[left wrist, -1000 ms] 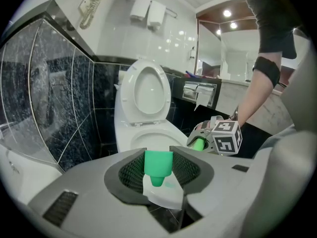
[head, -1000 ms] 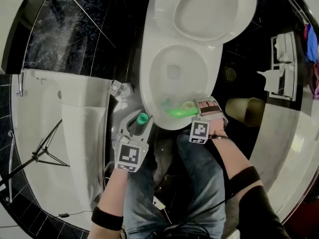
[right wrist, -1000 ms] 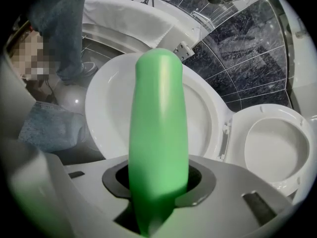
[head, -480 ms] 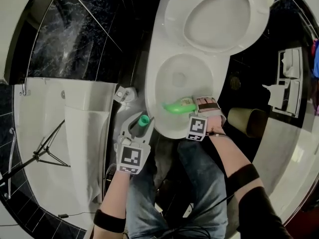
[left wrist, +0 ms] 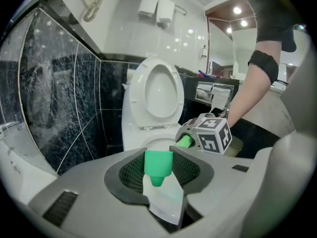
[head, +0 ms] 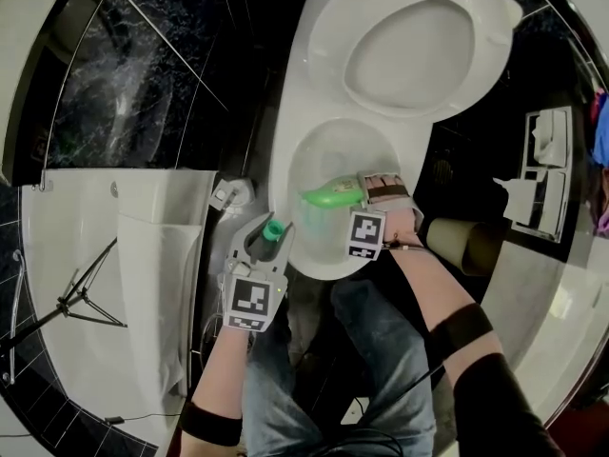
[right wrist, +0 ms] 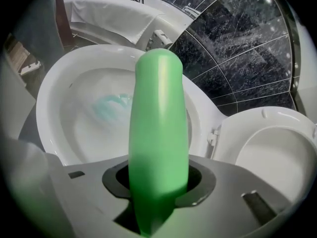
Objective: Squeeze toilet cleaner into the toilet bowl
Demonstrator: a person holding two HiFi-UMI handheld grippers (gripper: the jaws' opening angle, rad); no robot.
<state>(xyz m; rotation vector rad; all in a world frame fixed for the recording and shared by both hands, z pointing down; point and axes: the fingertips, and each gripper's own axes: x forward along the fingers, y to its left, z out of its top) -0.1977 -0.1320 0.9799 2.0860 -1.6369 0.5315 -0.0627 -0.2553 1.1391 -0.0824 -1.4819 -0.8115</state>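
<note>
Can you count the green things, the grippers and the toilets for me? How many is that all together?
Green things: 2, the toilet cleaner bottle and the green cap
Grippers: 2, the left gripper holding the cap and the right gripper holding the bottle
Toilets: 1, the white toilet
Total: 5

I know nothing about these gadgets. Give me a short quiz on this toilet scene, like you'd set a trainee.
1. True or false: the right gripper holds the green bottle over the toilet bowl.
2. What is between the left gripper's jaws? A) a brush B) a green cap C) nothing
3. Fill in: the toilet seat stands ____ (up/down).
Key: 1 true; 2 B; 3 up.
</note>
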